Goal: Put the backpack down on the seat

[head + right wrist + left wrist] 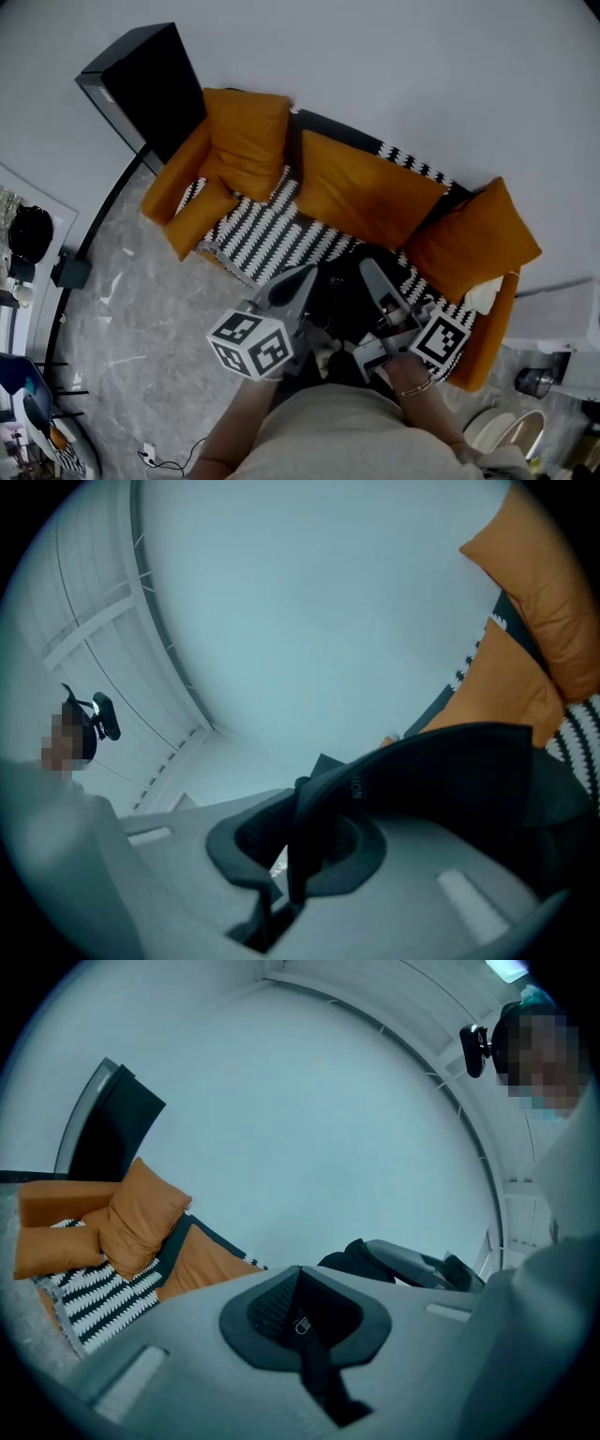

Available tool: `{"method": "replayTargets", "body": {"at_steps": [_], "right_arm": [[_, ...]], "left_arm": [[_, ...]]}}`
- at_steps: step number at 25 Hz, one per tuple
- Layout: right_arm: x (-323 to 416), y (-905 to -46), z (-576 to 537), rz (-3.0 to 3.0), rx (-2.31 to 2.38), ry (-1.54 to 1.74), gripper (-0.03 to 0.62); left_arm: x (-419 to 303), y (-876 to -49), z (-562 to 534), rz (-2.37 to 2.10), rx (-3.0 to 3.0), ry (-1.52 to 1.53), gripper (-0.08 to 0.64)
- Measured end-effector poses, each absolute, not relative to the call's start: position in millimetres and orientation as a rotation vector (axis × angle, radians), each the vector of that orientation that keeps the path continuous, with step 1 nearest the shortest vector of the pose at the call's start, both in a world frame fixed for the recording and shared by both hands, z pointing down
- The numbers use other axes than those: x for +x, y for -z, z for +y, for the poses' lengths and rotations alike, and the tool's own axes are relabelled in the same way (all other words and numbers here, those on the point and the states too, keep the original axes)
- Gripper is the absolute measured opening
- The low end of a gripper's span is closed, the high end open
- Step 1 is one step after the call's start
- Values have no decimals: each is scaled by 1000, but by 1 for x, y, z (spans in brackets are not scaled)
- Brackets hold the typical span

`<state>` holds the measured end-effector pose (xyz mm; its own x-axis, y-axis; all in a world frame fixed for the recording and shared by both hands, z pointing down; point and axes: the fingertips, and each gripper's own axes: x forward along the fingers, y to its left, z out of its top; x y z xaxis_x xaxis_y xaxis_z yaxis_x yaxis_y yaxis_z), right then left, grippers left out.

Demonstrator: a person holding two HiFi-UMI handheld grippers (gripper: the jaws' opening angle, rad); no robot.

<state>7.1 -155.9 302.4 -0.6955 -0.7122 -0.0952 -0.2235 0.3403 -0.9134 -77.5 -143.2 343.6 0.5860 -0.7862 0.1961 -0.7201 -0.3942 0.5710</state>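
Observation:
The black backpack [342, 300] hangs between my two grippers, over the front edge of the orange sofa's seat [267, 239] near its right end. In the head view my left gripper [302, 278] and right gripper [372, 270] both point toward the sofa. In the left gripper view the left gripper [305, 1321] is shut on a thin black backpack strap [319, 1372] with a small buckle. In the right gripper view the right gripper [291, 855] is shut on a wide padded backpack strap [441, 761]. The bag's lower part is hidden behind the grippers.
A black-and-white striped throw [272, 234] covers the seat, with orange cushions at the left [246, 141], middle [366, 187] and right [473, 239]. A black cabinet [150, 84] stands beside the sofa's left arm. Grey marble floor [122, 309] lies in front.

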Motion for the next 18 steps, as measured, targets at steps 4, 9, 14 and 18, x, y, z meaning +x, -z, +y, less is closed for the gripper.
{"method": "replayTargets", "body": {"at_steps": [4, 9, 14, 18], "right_arm": [[-16, -314, -194, 2121, -852, 1344, 31], [-45, -327, -240, 2112, -890, 1362, 31], [-90, -345, -277, 2098, -861, 1432, 31], [-119, -371, -295, 2083, -860, 1521, 31]], "left_arm": [[-101, -358, -178, -1158, 2171, 118, 6], [-129, -369, -213, -1123, 2152, 108, 6], [-159, -381, -245, -1107, 2135, 104, 6], [-171, -400, -262, -1075, 2105, 82, 6]]}}
